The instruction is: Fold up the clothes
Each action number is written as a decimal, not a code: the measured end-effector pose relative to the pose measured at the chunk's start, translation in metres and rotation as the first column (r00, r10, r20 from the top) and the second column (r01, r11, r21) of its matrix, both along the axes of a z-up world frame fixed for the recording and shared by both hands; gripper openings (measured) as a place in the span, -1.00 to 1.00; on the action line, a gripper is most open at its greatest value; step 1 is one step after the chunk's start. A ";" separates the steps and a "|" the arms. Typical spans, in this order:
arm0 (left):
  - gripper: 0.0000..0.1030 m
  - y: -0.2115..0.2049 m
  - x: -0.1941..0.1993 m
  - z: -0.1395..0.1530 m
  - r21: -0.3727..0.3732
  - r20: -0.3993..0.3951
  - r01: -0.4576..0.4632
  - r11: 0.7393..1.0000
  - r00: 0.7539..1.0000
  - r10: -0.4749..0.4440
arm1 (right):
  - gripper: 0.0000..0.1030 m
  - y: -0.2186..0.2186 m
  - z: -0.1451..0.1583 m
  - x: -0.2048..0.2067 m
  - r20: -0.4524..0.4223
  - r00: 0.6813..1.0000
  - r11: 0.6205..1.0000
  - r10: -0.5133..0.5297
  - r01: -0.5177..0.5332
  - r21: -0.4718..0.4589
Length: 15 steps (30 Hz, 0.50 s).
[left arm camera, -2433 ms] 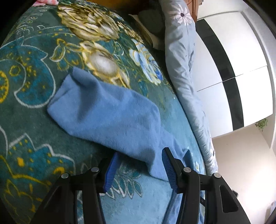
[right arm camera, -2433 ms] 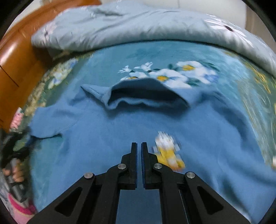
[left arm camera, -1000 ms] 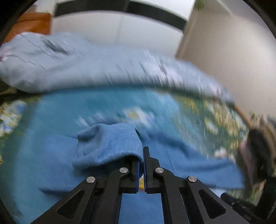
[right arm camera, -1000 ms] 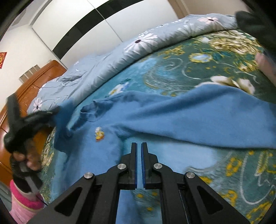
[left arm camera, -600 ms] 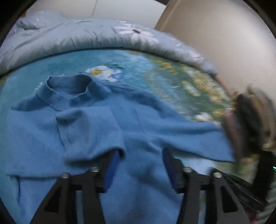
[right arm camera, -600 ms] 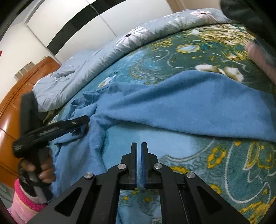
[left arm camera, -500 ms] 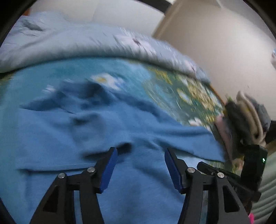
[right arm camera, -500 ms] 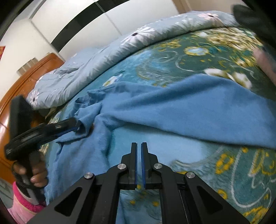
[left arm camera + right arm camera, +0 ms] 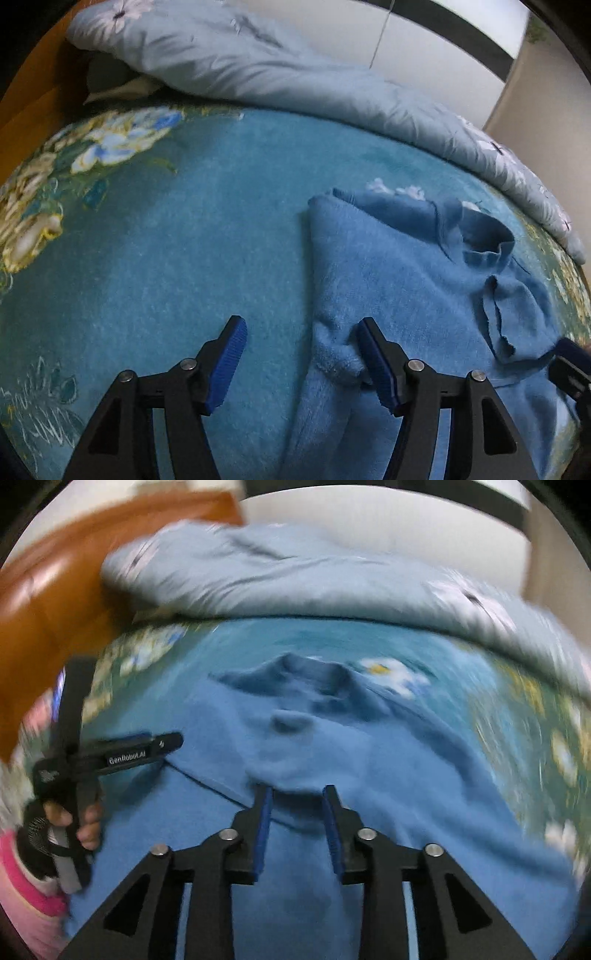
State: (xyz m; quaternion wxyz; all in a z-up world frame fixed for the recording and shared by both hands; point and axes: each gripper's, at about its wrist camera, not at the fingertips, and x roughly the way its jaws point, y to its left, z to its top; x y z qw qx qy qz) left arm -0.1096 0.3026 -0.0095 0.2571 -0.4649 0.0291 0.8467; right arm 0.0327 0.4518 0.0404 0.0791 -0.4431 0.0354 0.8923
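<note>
So there's one fuzzy blue knit sweater (image 9: 413, 280) lying on the teal floral plush blanket (image 9: 166, 236) that covers the bed. In the left wrist view it fills the right half of the frame, collar toward the upper right, with its left side folded in so a long straight edge runs down the middle of the picture; a sleeve cuff lies across the chest near the right edge. In the right wrist view the same sweater (image 9: 332, 760) sits centre frame, pretty blurry, neck opening at upper centre.

Count: one sweater, one blanket, one pale blue-grey flowered duvet (image 9: 280, 70) bunched along the top of both views, plus an orange-brown wooden headboard (image 9: 55, 590) at upper left.

Two grippers. The left gripper (image 9: 299, 360) has its blue-padded fingers spread wide, and the sweater's folded edge lies between them with nothing pinched. The right gripper (image 9: 297, 825) is also spread, a bit narrower, with a bump of sweater fabric just at its tips, not clamped.
</note>
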 end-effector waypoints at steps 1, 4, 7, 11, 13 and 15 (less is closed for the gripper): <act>0.30 0.000 0.002 0.000 0.000 -0.011 0.005 1.000 1.000 -0.005 | -0.27 -0.009 -0.004 -0.007 0.020 0.999 0.998 0.028 -0.029 0.048; 0.29 -0.009 0.002 0.000 0.052 -0.009 0.006 0.999 1.000 -0.005 | -0.23 -0.029 -0.019 -0.024 0.098 0.992 0.976 0.085 -0.102 0.191; 0.29 -0.021 -0.005 -0.002 0.139 0.024 -0.002 0.990 1.000 -0.001 | -0.23 -0.036 -0.034 -0.030 0.158 0.983 0.946 0.090 -0.134 0.294; 0.29 -0.029 -0.008 -0.004 0.210 0.049 -0.008 0.978 0.999 -0.003 | -0.48 -0.028 -0.038 -0.032 0.167 0.985 0.941 0.034 -0.088 0.326; 0.29 -0.030 -0.008 -0.005 0.225 0.054 -0.007 0.974 0.999 -0.005 | -0.92 -0.017 -0.029 -0.032 0.145 0.989 0.954 -0.008 -0.036 0.297; 0.29 -0.032 -0.009 -0.005 0.237 0.059 -0.008 0.972 0.998 -0.006 | -0.92 -0.003 -0.014 -0.028 0.096 0.994 0.970 -0.044 0.020 0.241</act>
